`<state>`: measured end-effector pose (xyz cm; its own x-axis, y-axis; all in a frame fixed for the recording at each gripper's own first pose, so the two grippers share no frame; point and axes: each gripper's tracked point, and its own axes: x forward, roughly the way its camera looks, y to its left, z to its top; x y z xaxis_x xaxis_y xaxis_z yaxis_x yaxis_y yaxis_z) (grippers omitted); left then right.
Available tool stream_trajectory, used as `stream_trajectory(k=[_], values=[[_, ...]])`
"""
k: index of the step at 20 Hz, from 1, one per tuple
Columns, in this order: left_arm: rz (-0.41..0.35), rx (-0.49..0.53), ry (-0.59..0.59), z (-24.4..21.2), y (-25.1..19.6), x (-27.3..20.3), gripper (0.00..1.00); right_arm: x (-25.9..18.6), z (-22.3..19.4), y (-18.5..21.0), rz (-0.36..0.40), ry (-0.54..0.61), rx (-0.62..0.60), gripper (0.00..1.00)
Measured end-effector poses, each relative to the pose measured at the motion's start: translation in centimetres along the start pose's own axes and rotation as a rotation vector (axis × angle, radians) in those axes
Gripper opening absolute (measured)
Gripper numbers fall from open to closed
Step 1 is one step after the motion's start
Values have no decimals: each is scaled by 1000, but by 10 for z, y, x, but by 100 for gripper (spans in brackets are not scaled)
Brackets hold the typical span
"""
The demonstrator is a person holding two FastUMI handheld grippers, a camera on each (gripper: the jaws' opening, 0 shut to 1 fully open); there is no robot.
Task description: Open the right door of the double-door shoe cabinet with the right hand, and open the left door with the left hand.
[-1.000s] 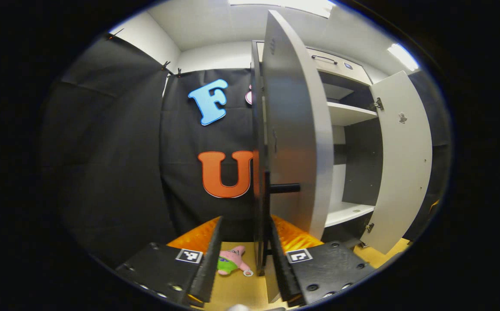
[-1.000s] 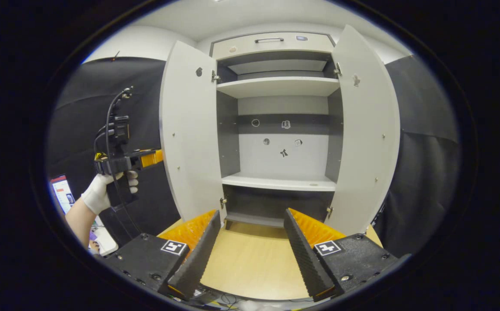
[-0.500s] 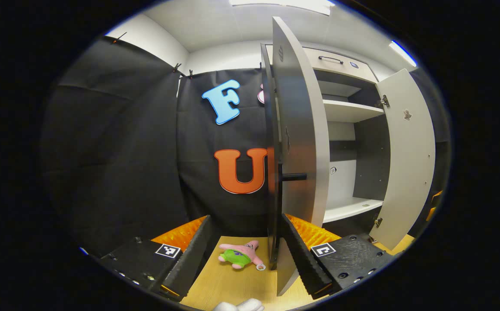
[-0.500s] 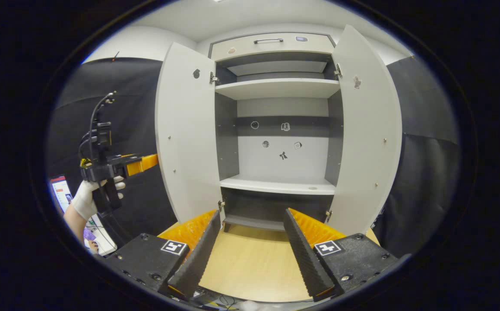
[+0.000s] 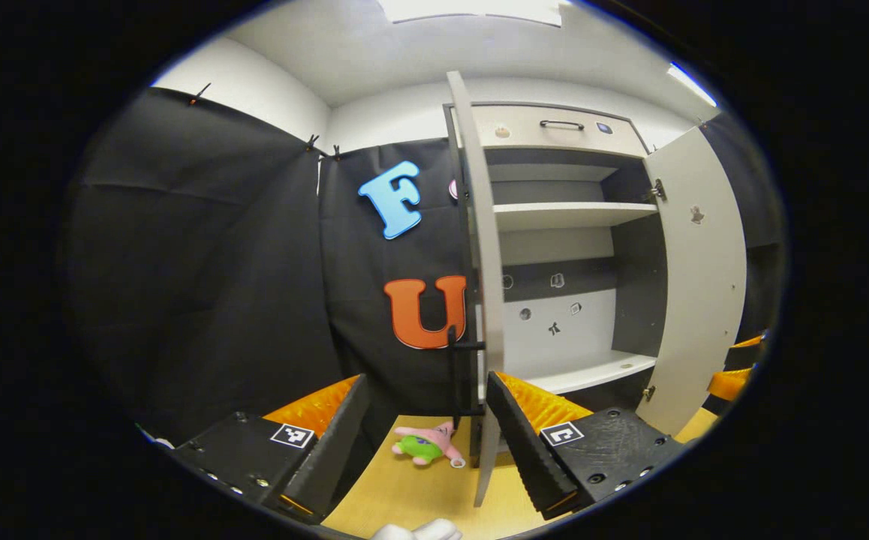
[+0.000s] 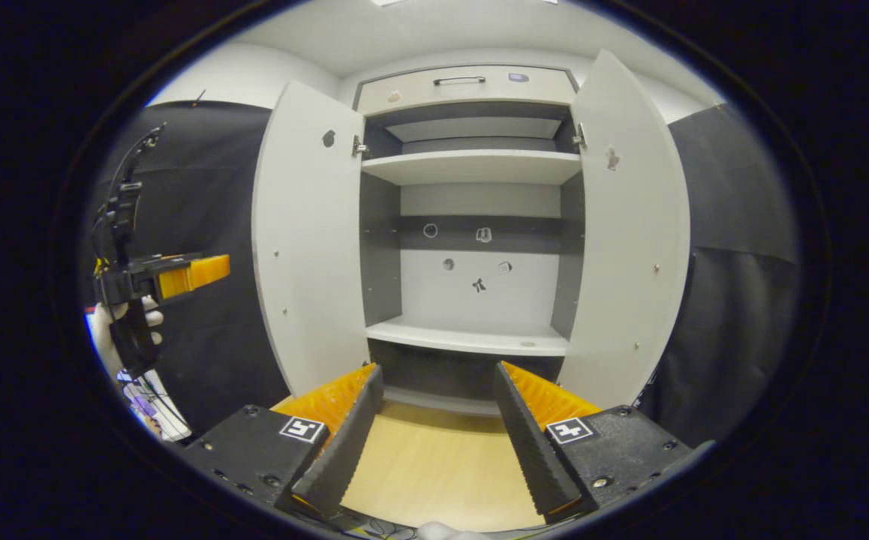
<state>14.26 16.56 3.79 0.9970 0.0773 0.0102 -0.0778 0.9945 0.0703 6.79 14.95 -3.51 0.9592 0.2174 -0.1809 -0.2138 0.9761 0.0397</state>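
Edge-on, left door (image 5: 479,285) hides its face; both grippers' fingers (image 5: 509,435) spread wide, empty.

The right gripper view faces the open shoe cabinet (image 6: 472,225) squarely from a little way back, while the left gripper view looks along the left door's (image 5: 479,262) edge from its left side, nearer; both share the cabinet's shelves (image 5: 566,216).
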Motion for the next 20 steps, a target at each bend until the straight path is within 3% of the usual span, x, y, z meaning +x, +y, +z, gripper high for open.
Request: stream_trajectory(k=[11, 19, 20], values=[[-145, 12, 35, -20, -121, -21, 95, -13, 16, -64, -154, -50, 27, 93], [-132, -8, 73, -48, -138, -29, 95, -22, 12, -92, -233, -46, 38, 93], [-131, -13, 76, -48, -137, -29, 100, -22, 12, -93, -237, -46, 35, 93]])
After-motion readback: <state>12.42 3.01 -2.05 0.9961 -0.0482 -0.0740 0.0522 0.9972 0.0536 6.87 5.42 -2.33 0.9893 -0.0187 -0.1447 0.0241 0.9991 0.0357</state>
